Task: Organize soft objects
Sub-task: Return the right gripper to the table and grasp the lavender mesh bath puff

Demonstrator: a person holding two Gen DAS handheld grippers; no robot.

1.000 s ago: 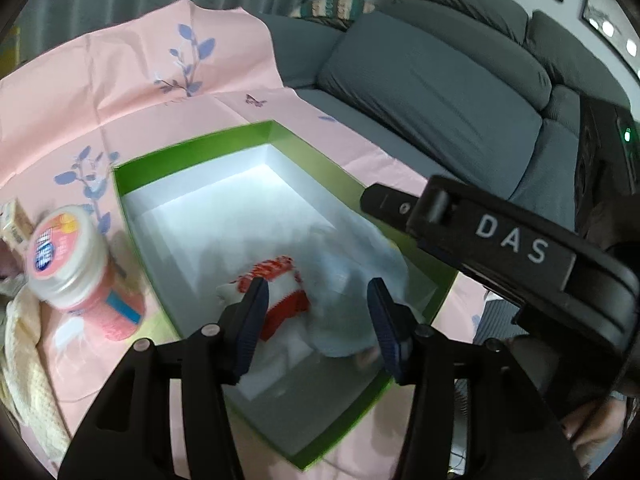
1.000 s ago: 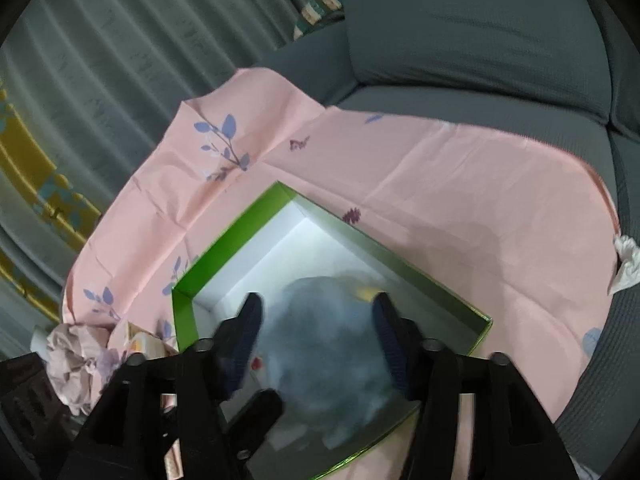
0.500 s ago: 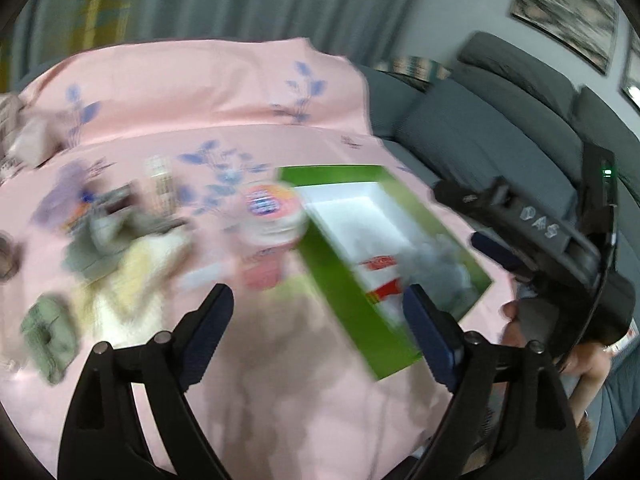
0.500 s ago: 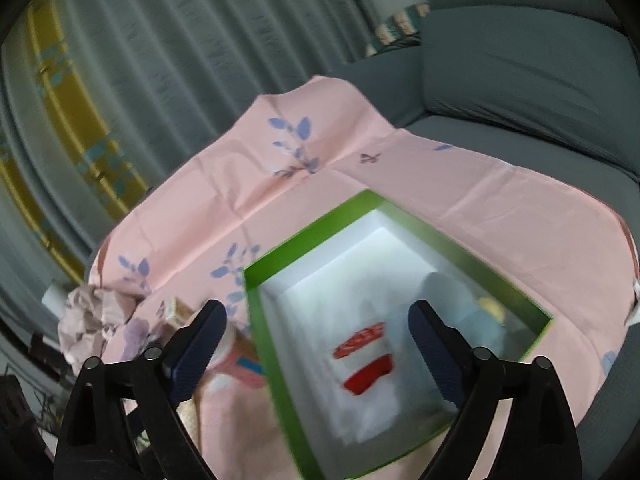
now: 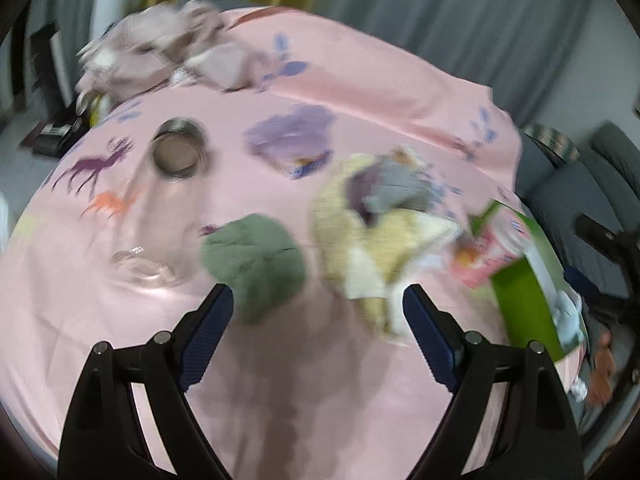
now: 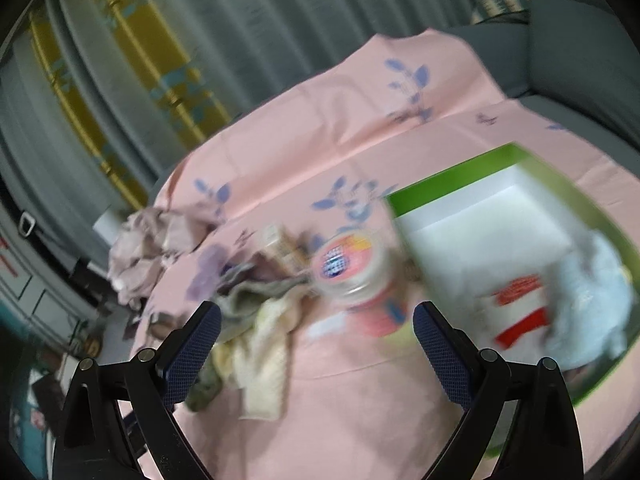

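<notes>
Both views have swung away from the green box [image 6: 452,178] toward the cloths scattered on the pink tablecloth [image 5: 320,380], and both are blurred by motion. The left gripper [image 5: 318,312] and right gripper [image 6: 316,332] are wide open and hold nothing; a green cloth [image 5: 256,264] lies just above the left gripper's fingers, a yellow cloth [image 5: 380,240] to its right. At the right of the right view, the box holds a red-and-white item [image 6: 520,308] and a pale blue cloth [image 6: 592,292]; a pink jar [image 6: 352,268] stands just left of it.

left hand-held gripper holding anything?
No. The left hand-held gripper is open and empty, above the pink cloth near the green cloth.
</notes>
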